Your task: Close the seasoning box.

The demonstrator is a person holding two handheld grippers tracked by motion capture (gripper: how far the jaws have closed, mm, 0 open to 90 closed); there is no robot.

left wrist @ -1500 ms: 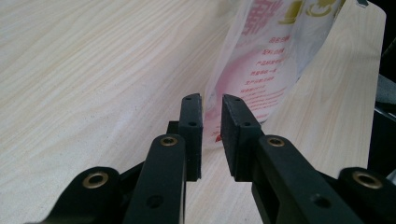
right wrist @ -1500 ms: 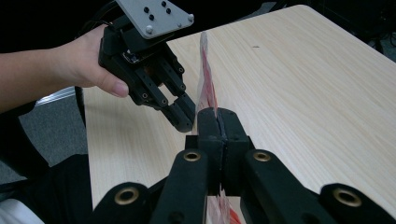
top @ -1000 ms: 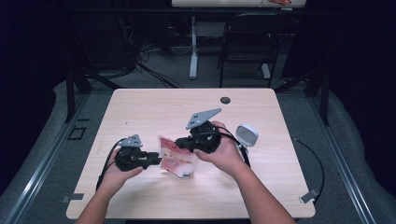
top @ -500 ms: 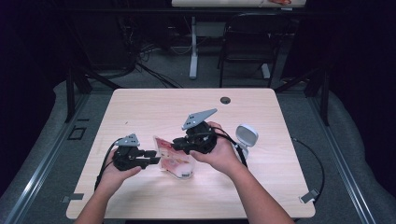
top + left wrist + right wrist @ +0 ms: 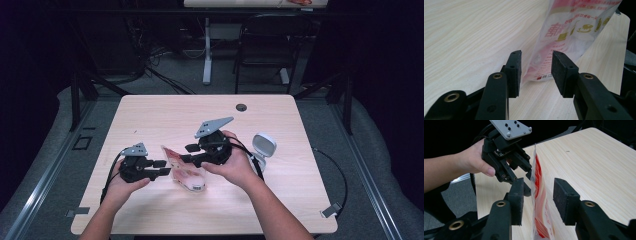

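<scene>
We see print on one thing, the clear pink-and-white pouch [image 5: 574, 32] standing on the table [image 5: 461, 37] just beyond the left gripper [image 5: 536, 72]: large pink East Asian characters across its middle, small red lines of characters along its top edge and near its bottom corner, plus gold pictograms to the right of the big characters. We cannot read any of it letter for letter, too small and blurred. In the right gripper view the pouch [image 5: 540, 195] shows edge-on with red and white print, not legible.
</scene>
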